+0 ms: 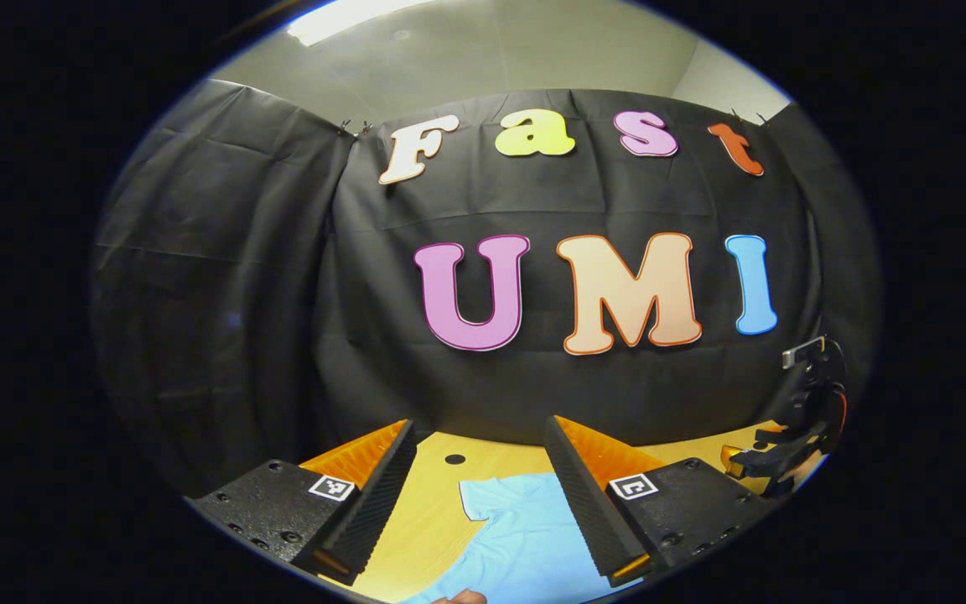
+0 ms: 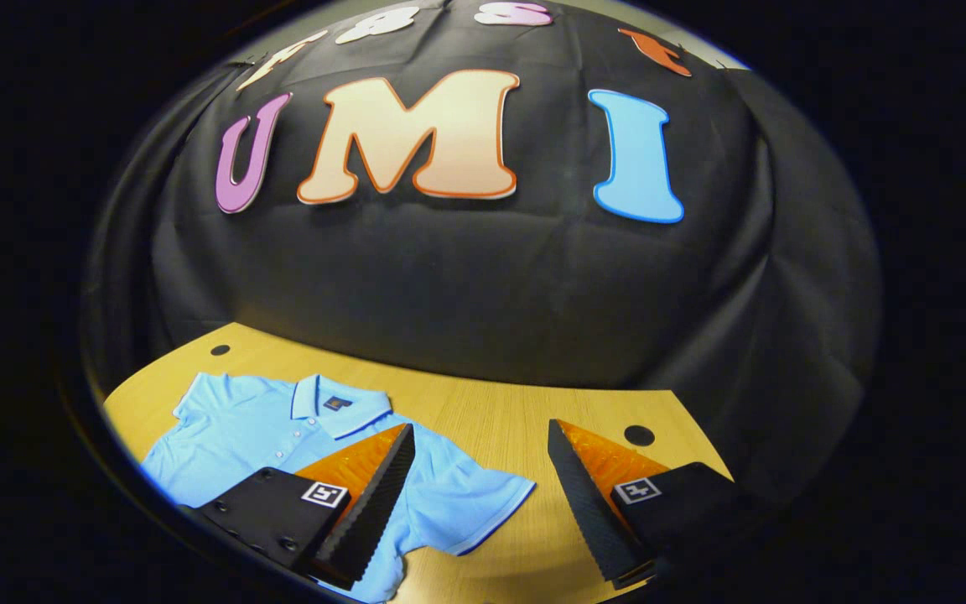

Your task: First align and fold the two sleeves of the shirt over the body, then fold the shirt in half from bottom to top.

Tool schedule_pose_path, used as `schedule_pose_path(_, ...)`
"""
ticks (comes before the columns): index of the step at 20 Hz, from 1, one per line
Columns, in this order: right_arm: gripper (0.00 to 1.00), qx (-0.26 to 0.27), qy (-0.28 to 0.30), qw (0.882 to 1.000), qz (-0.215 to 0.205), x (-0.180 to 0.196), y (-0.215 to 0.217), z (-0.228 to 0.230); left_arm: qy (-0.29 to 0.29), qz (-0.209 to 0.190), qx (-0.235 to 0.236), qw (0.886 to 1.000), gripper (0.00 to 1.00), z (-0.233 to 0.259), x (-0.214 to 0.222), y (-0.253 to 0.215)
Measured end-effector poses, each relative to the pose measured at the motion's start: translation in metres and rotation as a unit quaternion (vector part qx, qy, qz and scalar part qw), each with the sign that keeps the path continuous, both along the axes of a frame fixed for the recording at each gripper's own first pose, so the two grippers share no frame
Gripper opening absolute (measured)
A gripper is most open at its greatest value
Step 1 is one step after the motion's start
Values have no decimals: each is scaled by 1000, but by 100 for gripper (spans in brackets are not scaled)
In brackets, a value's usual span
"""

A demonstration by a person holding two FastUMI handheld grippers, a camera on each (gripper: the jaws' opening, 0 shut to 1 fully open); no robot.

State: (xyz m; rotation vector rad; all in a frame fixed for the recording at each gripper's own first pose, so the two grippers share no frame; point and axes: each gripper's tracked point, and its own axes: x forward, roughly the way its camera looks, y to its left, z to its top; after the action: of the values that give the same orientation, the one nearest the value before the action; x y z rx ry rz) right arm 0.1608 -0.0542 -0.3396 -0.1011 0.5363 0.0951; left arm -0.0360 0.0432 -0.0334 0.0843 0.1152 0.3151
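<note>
shirt first: a light blue short-sleeved polo shirt [image 2: 282, 428] with a collar and a row of small buttons lies flat, front up, on the pale wooden table [image 2: 491, 411]. its collar points toward the black cloth wall [image 2: 483, 277]. in the right gripper view one sleeve [image 2: 483, 499] sticks out to the side with a darker trim along its edge. in the left gripper view the other sleeve [image 1: 491, 499] shows between the fingers.

the right gripper [image 2: 479, 503] is wide open and holds nothing. it hangs above the table, with one finger over the shirt's body and the other over bare wood, and the sleeve's edge lies in the gap between them. the left gripper [image 1: 479, 503] is wide open too, with nothing in it, above its own side of the shirt. the other gripper [image 1: 793, 453] shows far off at the edge of the left gripper view.

no sleeve looks folded, so the sleeve fold seems to be the step in hand. to do it well, i think each gripper should come down low and pinch just the sleeve's outer edge, not the body cloth under it. lift only a little, carry the sleeve across toward the buttons, and lay it flat. a grab too deep could drag the whole shirt and bunch it up. keeping both sleeves even should make the bottom-to-top fold neat.
</note>
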Motion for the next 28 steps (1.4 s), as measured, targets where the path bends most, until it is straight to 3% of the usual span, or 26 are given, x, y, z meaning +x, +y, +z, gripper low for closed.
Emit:
schedule_pose_path(13, 99, 12, 112, 993, -25, 2, -14, -115, 38, 34, -7, 999, 94, -29, -2, 3)
schedule_pose_path(21, 99, 29, 184, 982, -44, -17, -17, -156, 48, 26, 0, 998, 94, -33, 6, -7)
schedule_pose_path(26, 99, 32, 164, 985, -35, -12, -13, -154, 51, 23, -1, 998, 93, -35, 7, -11)
schedule_pose_path(27, 94, 35, 163, 986, -32, -12, -10, -155, 51, 22, -3, 998, 93, -37, 6, -12)
schedule_pose_path(28, 67, 41, 164, 985, -31, -13, -5, -154, 51, 21, -5, 998, 92, -38, 6, -13)
